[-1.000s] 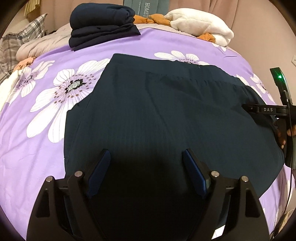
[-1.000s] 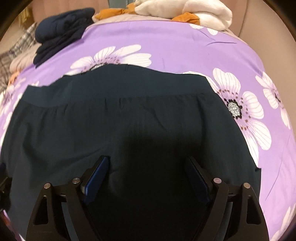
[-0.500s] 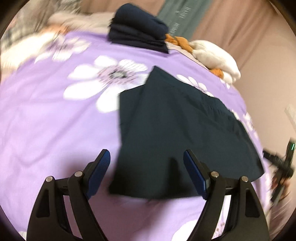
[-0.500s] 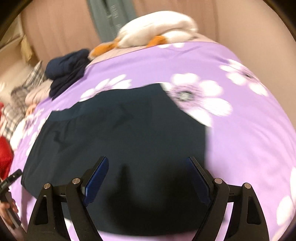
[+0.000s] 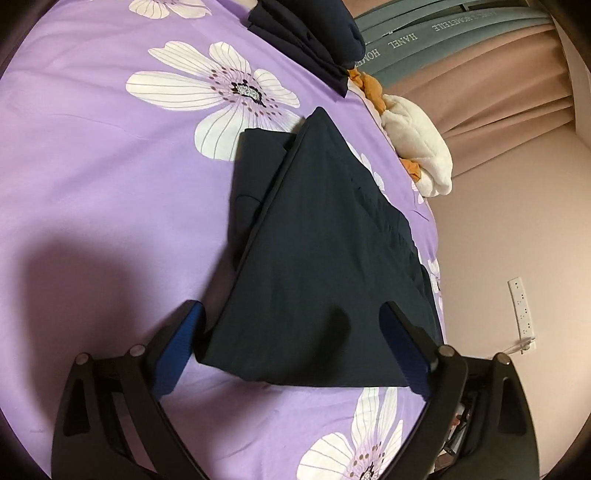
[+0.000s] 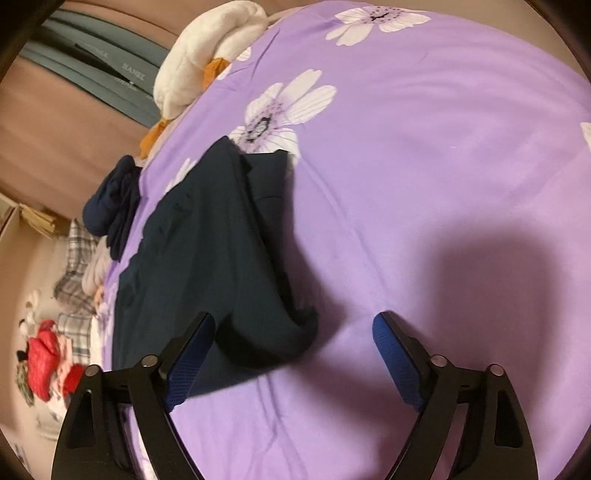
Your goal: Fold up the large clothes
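Navy garment (image 5: 325,258) lies on the purple bedspread (image 5: 92,166) w/ our left gripper (image 5: 291,343) & right gripper (image 6: 293,354) wide apart, holding nothing; "HANEL" on grey curtain (image 5: 424,40) beyond.

Warm dim indoor light; heavy fisheye bending; dark vignette corners; big soft shadows on bedspread (image 6: 424,155).

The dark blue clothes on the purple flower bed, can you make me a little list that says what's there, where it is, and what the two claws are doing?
surface: purple flowered bedspread
main garment: dark navy garment, lying on the bedspread, partly folded, one edge doubled over
left claw: left claw, open, holding nothing
right claw: right claw, open, holding nothing, beside the garment's bunched corner
already folded: navy pile at the bed's far edge
also there: white plush toy by the pink curtain
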`<act>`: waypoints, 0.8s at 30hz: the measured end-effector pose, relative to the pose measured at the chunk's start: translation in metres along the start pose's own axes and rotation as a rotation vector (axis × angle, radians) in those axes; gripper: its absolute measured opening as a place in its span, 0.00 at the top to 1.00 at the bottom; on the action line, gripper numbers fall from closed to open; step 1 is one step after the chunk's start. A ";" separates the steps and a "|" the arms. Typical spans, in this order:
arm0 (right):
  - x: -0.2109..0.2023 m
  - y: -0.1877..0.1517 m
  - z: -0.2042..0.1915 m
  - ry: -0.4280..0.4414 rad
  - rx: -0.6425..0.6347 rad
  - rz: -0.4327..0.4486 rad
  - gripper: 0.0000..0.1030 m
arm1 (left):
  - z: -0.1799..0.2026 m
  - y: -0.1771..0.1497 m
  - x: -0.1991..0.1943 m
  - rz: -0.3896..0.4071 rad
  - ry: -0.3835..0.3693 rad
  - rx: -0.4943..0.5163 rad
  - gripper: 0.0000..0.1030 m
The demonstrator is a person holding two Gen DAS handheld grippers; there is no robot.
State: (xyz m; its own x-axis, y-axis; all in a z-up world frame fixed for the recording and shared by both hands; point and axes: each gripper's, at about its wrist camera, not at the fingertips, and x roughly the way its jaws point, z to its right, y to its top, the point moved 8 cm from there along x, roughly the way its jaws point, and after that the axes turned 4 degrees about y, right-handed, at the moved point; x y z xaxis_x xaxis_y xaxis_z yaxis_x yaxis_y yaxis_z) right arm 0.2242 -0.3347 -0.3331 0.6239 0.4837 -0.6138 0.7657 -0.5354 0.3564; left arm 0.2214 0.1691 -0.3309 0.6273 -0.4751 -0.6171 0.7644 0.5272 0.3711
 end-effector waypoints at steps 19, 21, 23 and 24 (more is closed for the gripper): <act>0.010 -0.002 -0.038 0.017 -0.134 0.047 0.77 | 0.015 -0.004 0.026 -0.090 -0.100 -0.022 0.79; 0.004 -0.002 -0.042 0.016 -0.147 0.077 0.80 | 0.019 -0.003 0.018 -0.062 -0.133 -0.043 0.81; -0.005 0.000 -0.043 0.044 -0.135 0.111 0.82 | 0.022 -0.002 0.010 -0.042 -0.170 -0.060 0.81; -0.008 -0.001 -0.042 0.058 -0.124 0.117 0.82 | 0.025 -0.003 0.008 -0.043 -0.172 -0.051 0.82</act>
State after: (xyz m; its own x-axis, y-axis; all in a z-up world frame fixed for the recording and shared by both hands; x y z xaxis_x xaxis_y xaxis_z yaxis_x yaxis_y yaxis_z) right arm 0.2251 -0.3093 -0.2991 0.7154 0.4641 -0.5223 0.6982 -0.5029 0.5095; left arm 0.2276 0.1464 -0.3197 0.6140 -0.6089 -0.5022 0.7851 0.5369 0.3089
